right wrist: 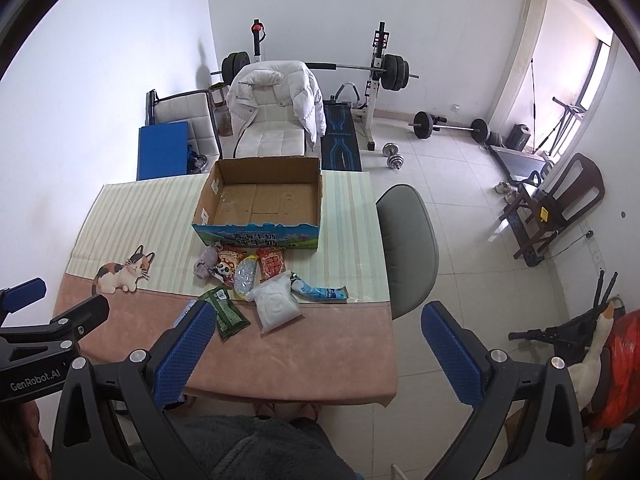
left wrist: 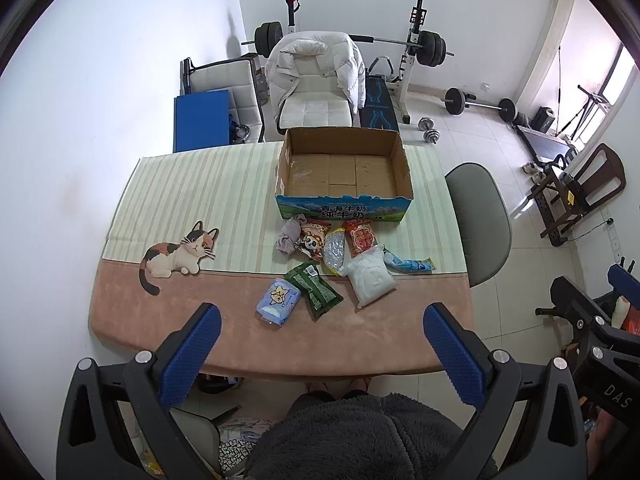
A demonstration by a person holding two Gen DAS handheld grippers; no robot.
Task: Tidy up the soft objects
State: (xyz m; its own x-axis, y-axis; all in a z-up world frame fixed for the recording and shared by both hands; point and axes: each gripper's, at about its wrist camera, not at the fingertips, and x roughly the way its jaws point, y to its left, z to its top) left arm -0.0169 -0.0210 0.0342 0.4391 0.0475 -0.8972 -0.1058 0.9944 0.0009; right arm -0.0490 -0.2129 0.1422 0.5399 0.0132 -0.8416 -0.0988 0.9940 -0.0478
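An open cardboard box (left wrist: 403,160) (right wrist: 208,200) stands at the table's far side, nothing in it. In front of it lie several soft items: a grey cloth (left wrist: 289,236) (right wrist: 205,261), a panda snack bag (left wrist: 312,240), a clear pouch (left wrist: 334,250), a red packet (left wrist: 361,236) (right wrist: 271,265), a white bag (left wrist: 370,278) (right wrist: 276,306), a blue tube pack (left wrist: 408,264) (right wrist: 320,292), a green packet (left wrist: 314,294) (right wrist: 226,312) and a light-blue tissue pack (left wrist: 278,300). My left gripper (left wrist: 322,320) and right gripper (right wrist: 314,320) both hover open above the table's near edge, holding nothing.
The table (left wrist: 360,340) has a striped and pink cloth with a cat print (left wrist: 180,254). A grey chair (left wrist: 480,220) stands at its right, a white chair with a jacket (left wrist: 316,76) behind. Weights and a barbell rack (right wrist: 380,72) fill the floor beyond.
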